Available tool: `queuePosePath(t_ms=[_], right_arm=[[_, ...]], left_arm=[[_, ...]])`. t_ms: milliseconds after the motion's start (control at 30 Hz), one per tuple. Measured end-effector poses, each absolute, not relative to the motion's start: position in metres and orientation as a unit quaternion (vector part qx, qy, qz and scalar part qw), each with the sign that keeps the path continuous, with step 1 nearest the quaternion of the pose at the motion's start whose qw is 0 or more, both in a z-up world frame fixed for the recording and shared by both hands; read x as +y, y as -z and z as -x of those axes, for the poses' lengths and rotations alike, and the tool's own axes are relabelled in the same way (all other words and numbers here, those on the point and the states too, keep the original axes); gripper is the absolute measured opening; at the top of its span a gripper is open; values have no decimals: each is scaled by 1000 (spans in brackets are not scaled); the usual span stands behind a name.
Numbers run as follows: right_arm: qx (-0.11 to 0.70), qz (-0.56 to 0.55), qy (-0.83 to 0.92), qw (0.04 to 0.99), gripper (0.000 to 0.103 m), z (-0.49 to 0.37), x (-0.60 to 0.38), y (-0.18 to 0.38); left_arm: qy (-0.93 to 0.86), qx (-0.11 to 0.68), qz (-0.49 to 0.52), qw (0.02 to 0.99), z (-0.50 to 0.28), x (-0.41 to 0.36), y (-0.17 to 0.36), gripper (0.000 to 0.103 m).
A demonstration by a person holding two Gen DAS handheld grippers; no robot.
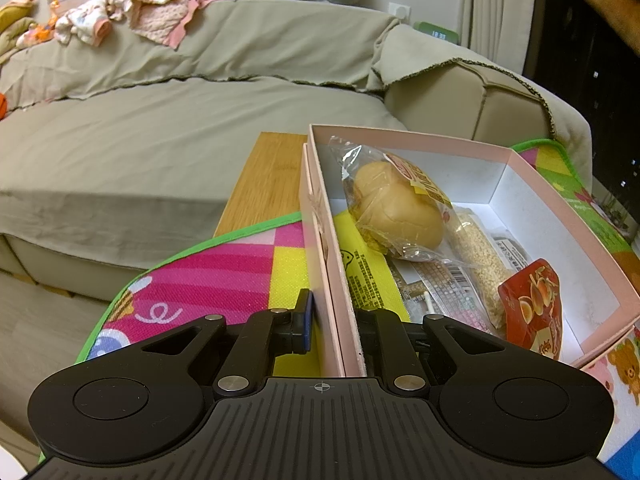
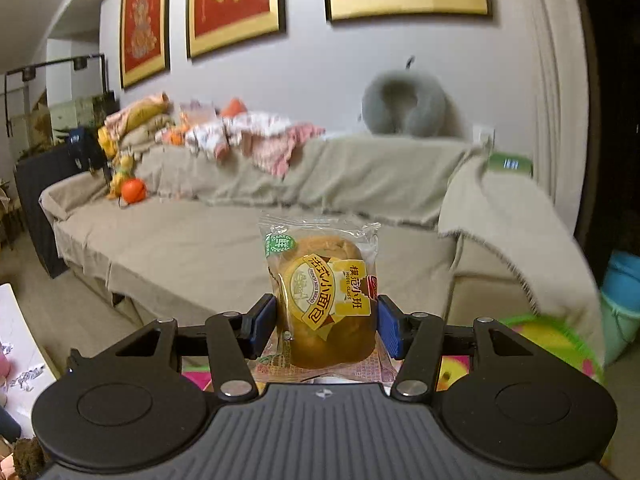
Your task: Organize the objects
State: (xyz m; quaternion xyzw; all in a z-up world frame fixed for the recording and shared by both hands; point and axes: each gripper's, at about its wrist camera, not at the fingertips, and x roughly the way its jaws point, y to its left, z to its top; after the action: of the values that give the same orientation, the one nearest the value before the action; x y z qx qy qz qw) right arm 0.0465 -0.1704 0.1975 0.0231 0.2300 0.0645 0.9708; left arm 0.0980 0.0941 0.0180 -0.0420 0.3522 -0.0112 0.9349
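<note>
Behind the sofa (image 2: 248, 240), the right gripper (image 2: 326, 328) is pinching a wrapped bread bun (image 2: 324, 304) aloft while the left gripper (image 1: 332, 320) is clamping the pink box (image 1: 560, 208) wall, so keep both jaws firm and lower gently.

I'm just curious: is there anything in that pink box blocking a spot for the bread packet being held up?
Partly. Another bread packet, a sesame bar and a red pouch fill the pink box; bare floor shows along its far wall.

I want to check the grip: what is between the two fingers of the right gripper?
A wrapped bread bun, held in the right gripper, per the right wrist view.
</note>
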Motion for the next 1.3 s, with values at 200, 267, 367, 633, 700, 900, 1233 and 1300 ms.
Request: queuePosePath(t_ms=[200,267,367,633,700,900,1233,1300], right_arm=[[258,-38,-64,963,54,-63,-166,-177],[263,-36,-63,962,54,-66,-165,-173],[267,-37,-59,961,54,-72,-163,-167],[288,-52,-47,955,57,-88,-168,-145],[293,-52,-38,954,60,-92,-170,-139],[306,-54,-33,950,70,-86,-180,-127],[327,-28,-14,945,80,-39,-198,-102],[328,-39,-7,944,82,-26,-203,-96]], left_arm=[[11,352,42,935,-98,94,-18,14],[12,351,43,935,-98,94,-18,14],[12,352,43,935,-98,94,-18,14],[12,352,43,935,-98,94,-17,14],[12,352,43,935,-98,94,-17,14],[12,351,43,935,-97,94,-17,14],[17,353,40,935,-106,90,-19,14],[15,352,37,935,-106,88,-20,15]])
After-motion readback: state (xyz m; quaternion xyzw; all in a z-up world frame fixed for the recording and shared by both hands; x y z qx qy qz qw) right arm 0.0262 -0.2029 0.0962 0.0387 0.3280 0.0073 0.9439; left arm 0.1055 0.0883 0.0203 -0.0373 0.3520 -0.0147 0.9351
